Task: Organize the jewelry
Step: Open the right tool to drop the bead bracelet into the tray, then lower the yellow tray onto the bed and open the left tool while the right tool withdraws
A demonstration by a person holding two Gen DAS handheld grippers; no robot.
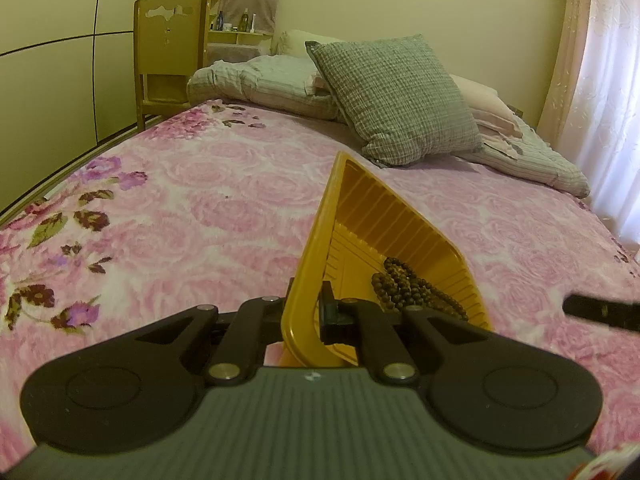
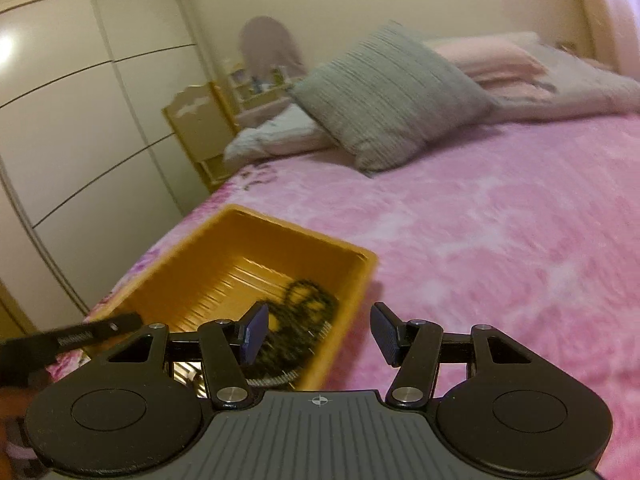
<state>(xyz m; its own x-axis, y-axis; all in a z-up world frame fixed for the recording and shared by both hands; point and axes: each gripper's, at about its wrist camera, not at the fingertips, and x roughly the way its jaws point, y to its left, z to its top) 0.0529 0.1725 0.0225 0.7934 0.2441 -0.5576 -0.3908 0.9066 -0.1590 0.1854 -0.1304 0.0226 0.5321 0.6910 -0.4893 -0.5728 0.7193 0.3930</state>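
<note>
Two grippers: left gripper [image 1: 306, 308] clamps tray [image 1: 372, 216] rim; right gripper [image 2: 318, 334] parted beside beads [image 2: 300, 320].

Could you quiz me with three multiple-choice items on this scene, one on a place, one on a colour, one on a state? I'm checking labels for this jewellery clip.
1. Where do the dark brown wooden beads lie?
A. on the pink floral blanket
B. inside the yellow ribbed plastic tray
C. on the grey checked pillow

2. What colour is the tray?
A. yellow
B. white
C. blue

3. How does the right claw stand?
A. shut on the beads
B. shut on the tray's rim
C. open, with nothing between its pads

Answers:
1 B: both views show the beads heaped on the tray's floor.
2 A: its walls and rim are yellow in both views, against the pink floral blanket.
3 C: its blue pads stand apart, clamping nothing, while the left claw grips the tray's rim.
</note>
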